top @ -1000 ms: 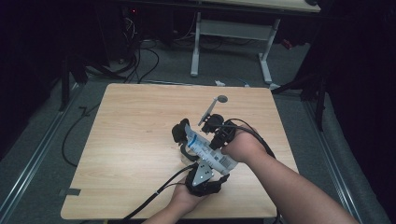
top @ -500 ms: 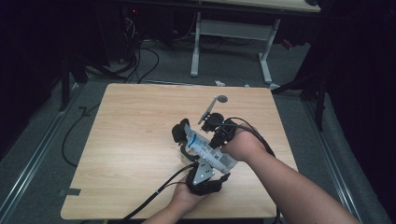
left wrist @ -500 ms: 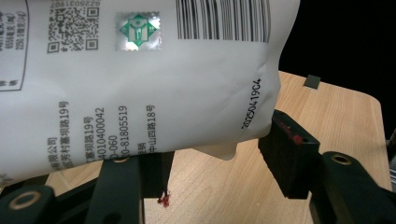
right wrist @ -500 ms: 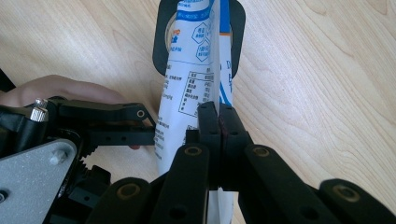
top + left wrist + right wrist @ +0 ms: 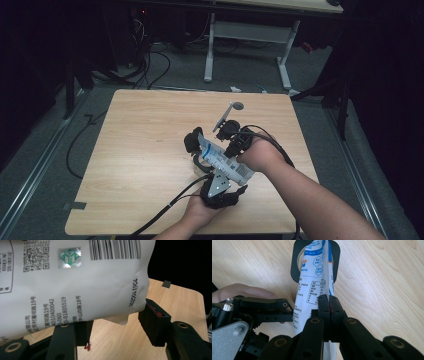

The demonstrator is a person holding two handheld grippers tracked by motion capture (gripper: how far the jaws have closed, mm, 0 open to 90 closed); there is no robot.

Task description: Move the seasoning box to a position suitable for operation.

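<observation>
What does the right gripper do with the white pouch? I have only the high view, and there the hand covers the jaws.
Observer: In the right gripper view, the right gripper has its jaws shut on a thin edge of the pouch.
Operator: And what is below the pouch?
Observer: A black round-rimmed thing on the table. The far end of the pouch lies over its opening.
Operator: Does the left gripper clamp the pouch too?
Observer: In the left gripper view, the pouch hangs between the jaws of the left gripper, which stand apart. I cannot tell whether both pads press on it.
</observation>
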